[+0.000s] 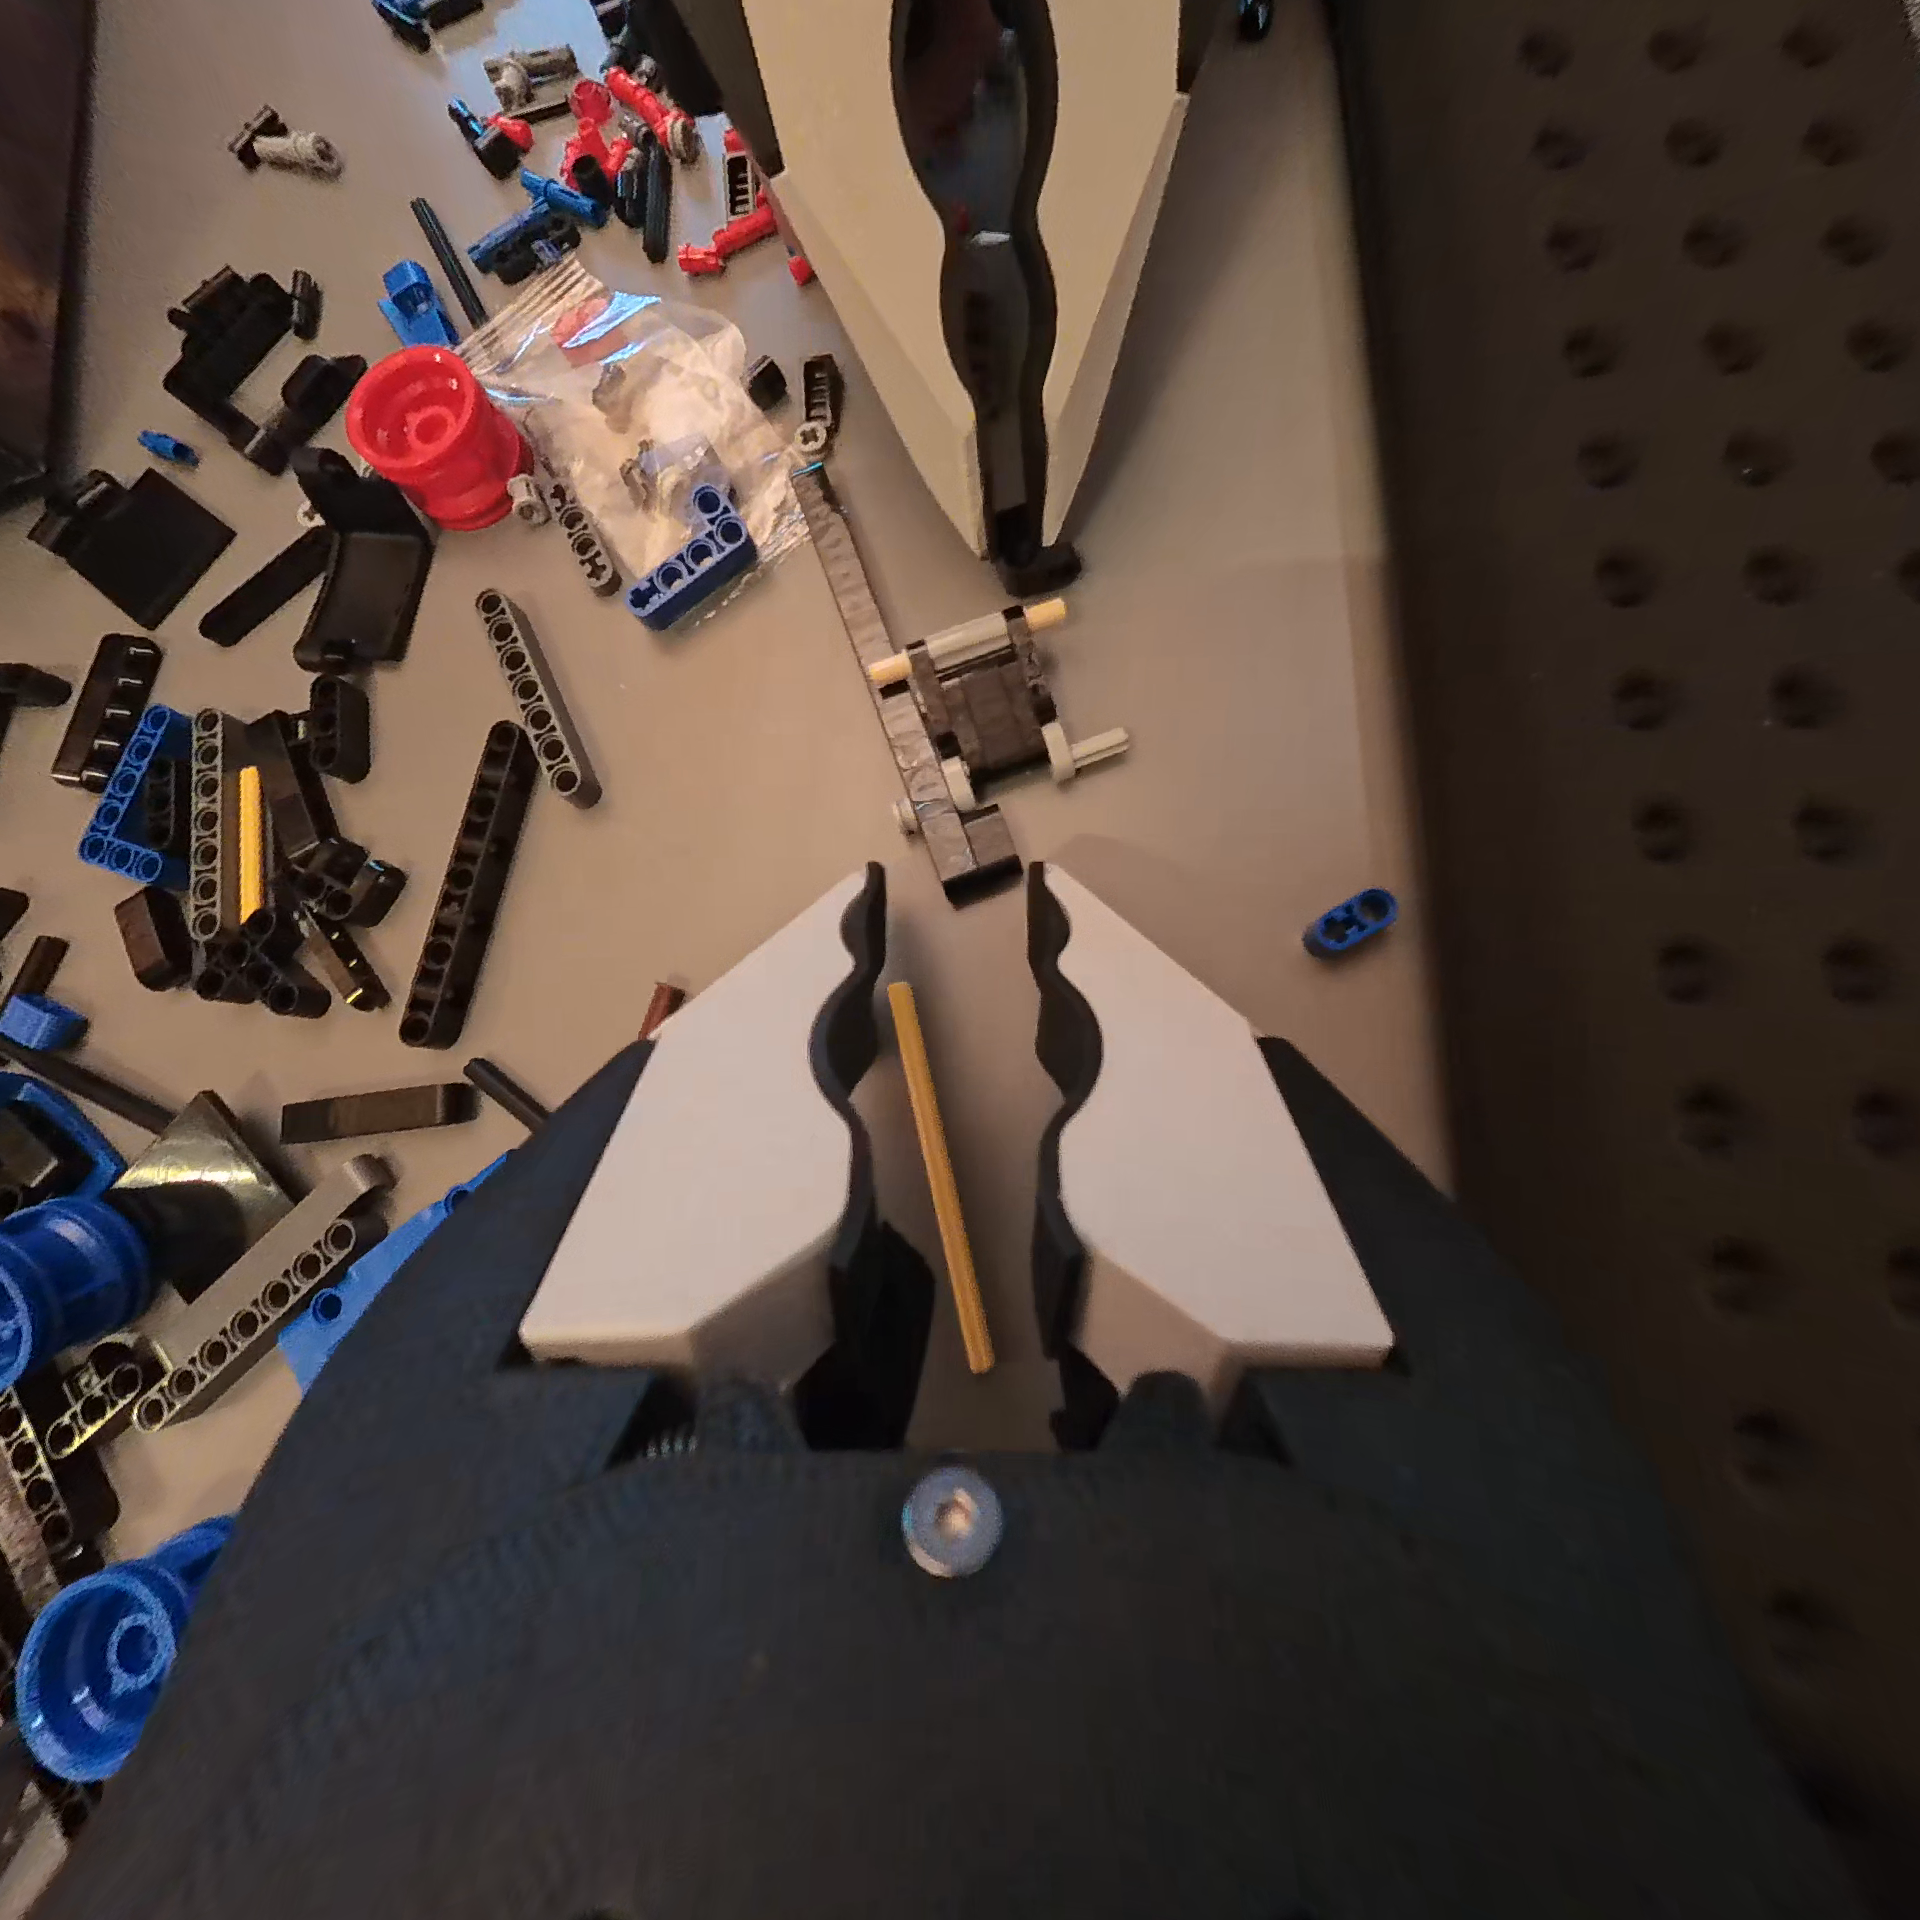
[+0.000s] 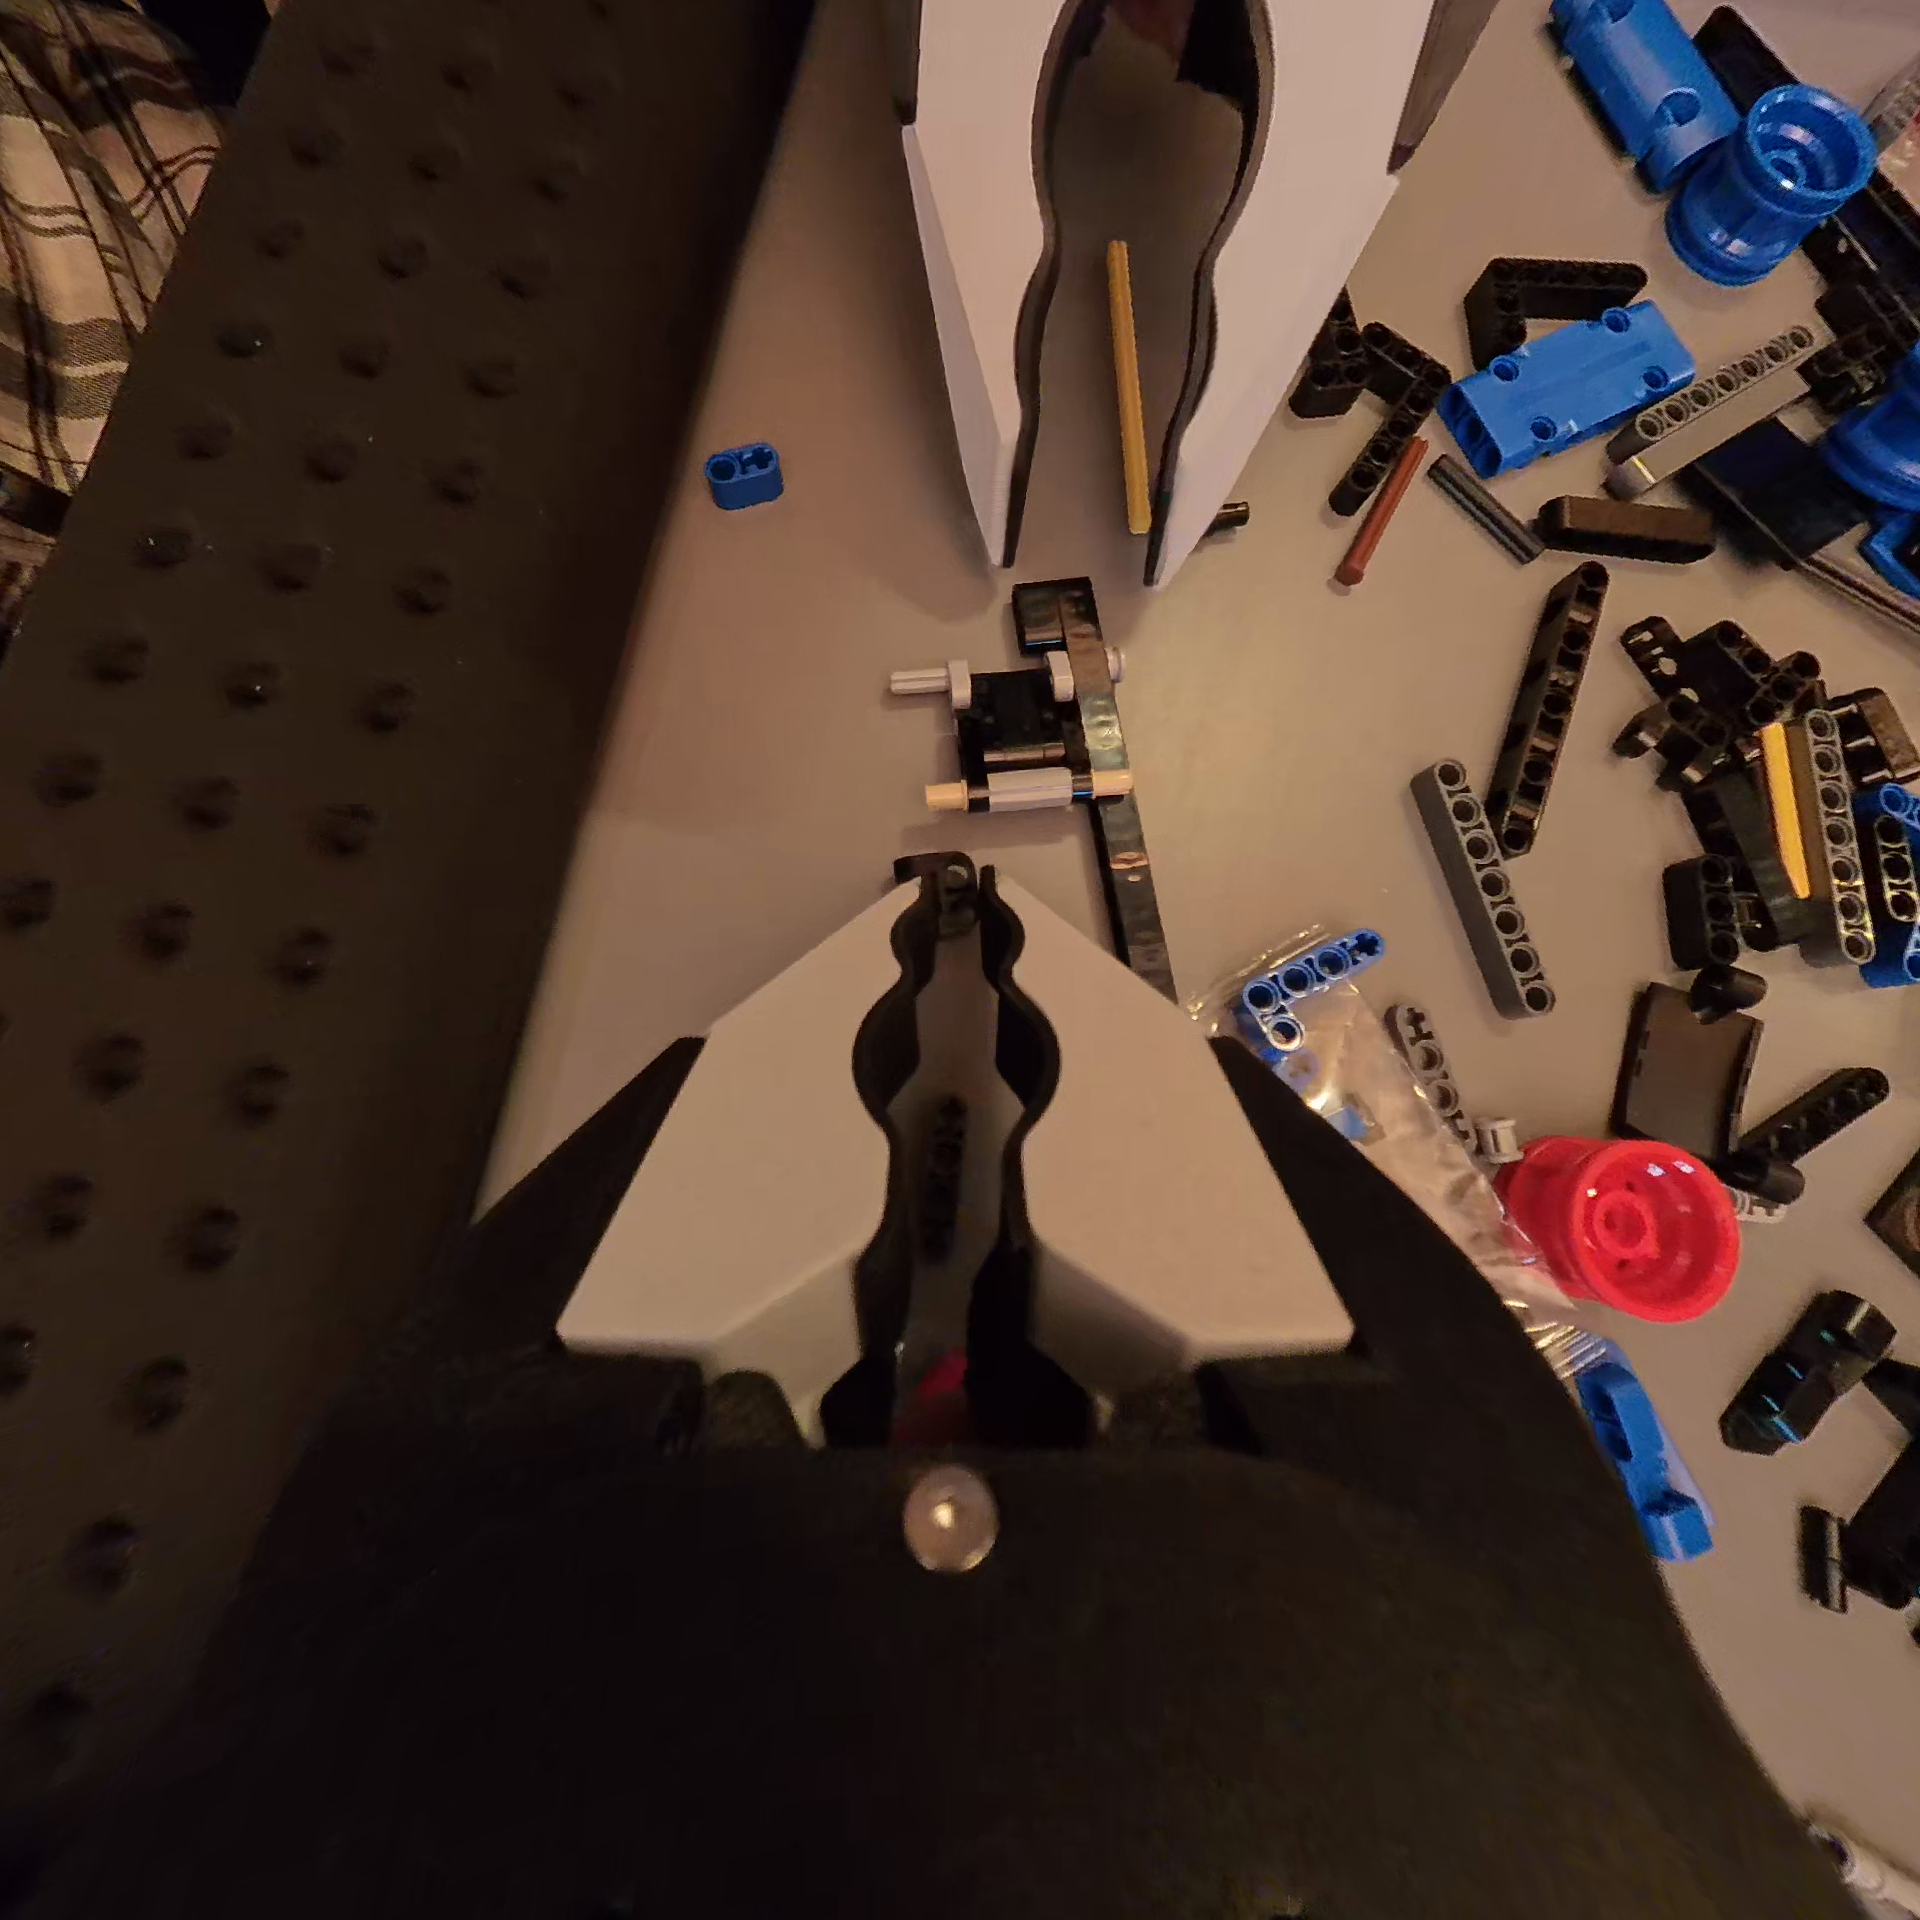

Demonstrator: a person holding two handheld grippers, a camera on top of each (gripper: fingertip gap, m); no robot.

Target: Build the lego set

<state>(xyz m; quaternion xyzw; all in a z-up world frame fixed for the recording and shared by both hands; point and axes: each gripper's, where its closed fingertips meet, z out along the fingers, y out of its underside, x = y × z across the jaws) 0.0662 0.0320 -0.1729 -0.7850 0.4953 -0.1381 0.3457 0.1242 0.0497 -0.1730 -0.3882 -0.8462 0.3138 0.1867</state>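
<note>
A small black assembly [image 1: 987,717] with grey and tan pins and a long black strip lies on the grey table between the two grippers; it also shows in the right wrist view [image 2: 1023,727]. My left gripper [image 1: 958,883] is open, just short of the assembly. A yellow axle [image 1: 940,1174] lies on the table between its fingers. My right gripper [image 2: 951,883] is shut on a black Technic piece [image 2: 943,896], its tip close to the assembly's other end. Across the table I see the right gripper [image 1: 1034,561] and the left gripper [image 2: 1081,551] with the yellow axle [image 2: 1127,384].
A black studded mat [image 1: 1662,727] borders the table on one side [image 2: 312,727]. A small blue connector [image 1: 1351,920] lies near it. A red wheel [image 1: 431,436], a clear plastic bag [image 1: 644,416], blue wheels [image 2: 1777,177] and several loose beams crowd the other side. The grippers' ends are close to 7 centimeters from one another.
</note>
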